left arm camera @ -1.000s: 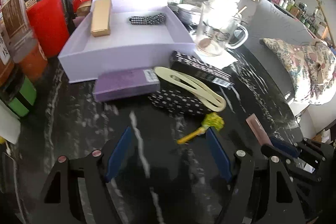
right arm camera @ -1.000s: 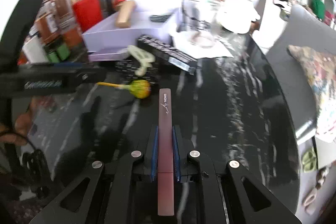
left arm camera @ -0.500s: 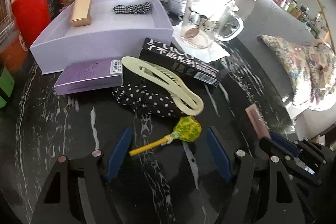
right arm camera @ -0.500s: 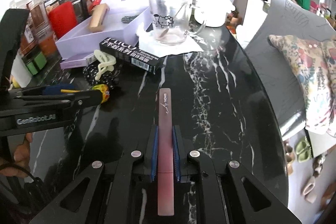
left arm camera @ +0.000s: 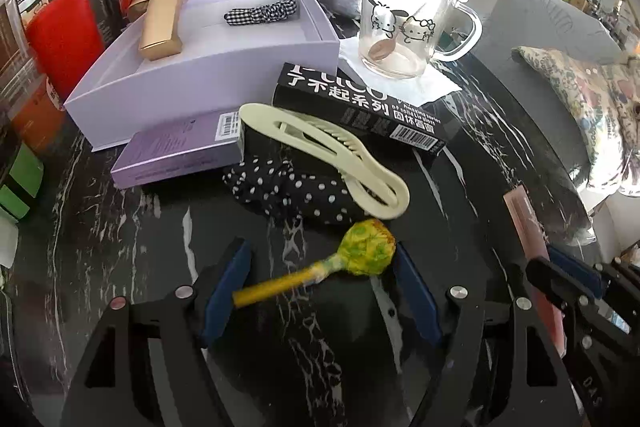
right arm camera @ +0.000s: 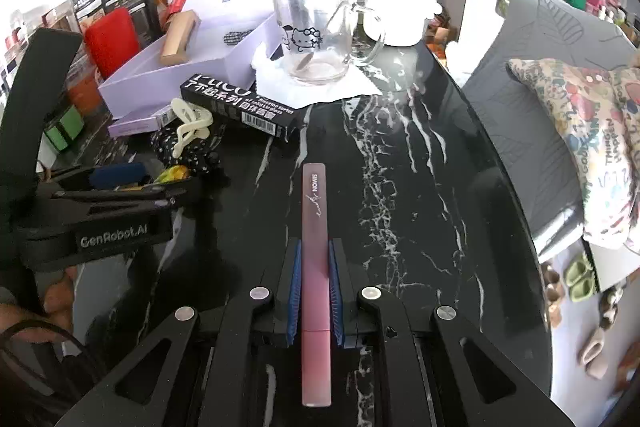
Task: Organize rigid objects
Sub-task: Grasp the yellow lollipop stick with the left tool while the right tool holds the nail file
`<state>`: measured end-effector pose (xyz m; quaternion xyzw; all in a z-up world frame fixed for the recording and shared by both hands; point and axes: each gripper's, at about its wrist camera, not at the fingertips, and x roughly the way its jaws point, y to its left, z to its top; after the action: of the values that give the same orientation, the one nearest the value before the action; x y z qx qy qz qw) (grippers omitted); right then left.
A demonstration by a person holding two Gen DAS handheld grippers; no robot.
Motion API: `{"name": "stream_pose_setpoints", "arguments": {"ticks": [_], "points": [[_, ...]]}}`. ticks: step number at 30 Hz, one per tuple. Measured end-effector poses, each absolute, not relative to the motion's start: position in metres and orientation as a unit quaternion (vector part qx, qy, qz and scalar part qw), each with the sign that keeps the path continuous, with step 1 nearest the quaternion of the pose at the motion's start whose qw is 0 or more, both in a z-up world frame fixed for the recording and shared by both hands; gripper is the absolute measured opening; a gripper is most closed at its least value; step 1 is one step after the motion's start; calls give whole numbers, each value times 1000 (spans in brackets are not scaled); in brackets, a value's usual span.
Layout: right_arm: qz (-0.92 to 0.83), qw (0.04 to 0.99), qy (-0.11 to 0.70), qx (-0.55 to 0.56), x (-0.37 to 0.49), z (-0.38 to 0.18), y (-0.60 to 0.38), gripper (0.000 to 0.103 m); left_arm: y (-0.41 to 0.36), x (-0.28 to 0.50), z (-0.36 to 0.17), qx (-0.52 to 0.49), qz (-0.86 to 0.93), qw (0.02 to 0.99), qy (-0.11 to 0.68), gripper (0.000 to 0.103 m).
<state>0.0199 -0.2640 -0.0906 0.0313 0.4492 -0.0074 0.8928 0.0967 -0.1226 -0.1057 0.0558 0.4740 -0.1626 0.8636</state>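
While straddling lollipop (left arm camera: 348, 263) crosswise | left gripper (left arm camera: 320, 279) spread, unclenched | right gripper (right arm camera: 313, 291) clenched on pink stick (right arm camera: 315, 227)

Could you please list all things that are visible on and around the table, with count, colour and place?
table: 1, black marble, under all
open box: 1, lilac, back left
gold box: 1, in open box
checked tie: 1, black-white, in open box
flat box: 1, purple, before open box
black box: 1, middle
hair clip: 1, cream, on dotted cloth
dotted cloth: 1, black-white
lollipop: 1, yellow-green, between left gripper's fingers
mug: 1, clear, on white napkin
kettle: 1, white, back
pink stick: 1, in right gripper
left gripper: open
right gripper: shut
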Motion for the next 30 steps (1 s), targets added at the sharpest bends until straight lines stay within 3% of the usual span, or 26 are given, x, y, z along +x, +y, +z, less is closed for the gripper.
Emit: {"name": "stream_pose_setpoints", "arguments": {"ticks": [14, 15, 17, 22, 23, 30], "points": [[-6, 893, 449, 34, 20, -94, -262, 13, -100, 87, -103, 22, -196, 871, 450, 61], [-6, 893, 449, 33, 20, -94, -262, 13, -99, 87, -103, 20, -197, 871, 450, 50], [-6, 893, 449, 30, 21, -94, -260, 13, -97, 88, -103, 15, -202, 868, 453, 40], [-5, 894, 447, 27, 21, -93, -257, 13, -95, 89, -103, 12, -211, 868, 450, 39], [-5, 894, 447, 26, 21, -93, -256, 13, -93, 88, -103, 12, -213, 867, 450, 29], [-7, 896, 444, 23, 21, -89, -254, 13, -91, 80, -94, 29, -247, 866, 433, 11]]}}
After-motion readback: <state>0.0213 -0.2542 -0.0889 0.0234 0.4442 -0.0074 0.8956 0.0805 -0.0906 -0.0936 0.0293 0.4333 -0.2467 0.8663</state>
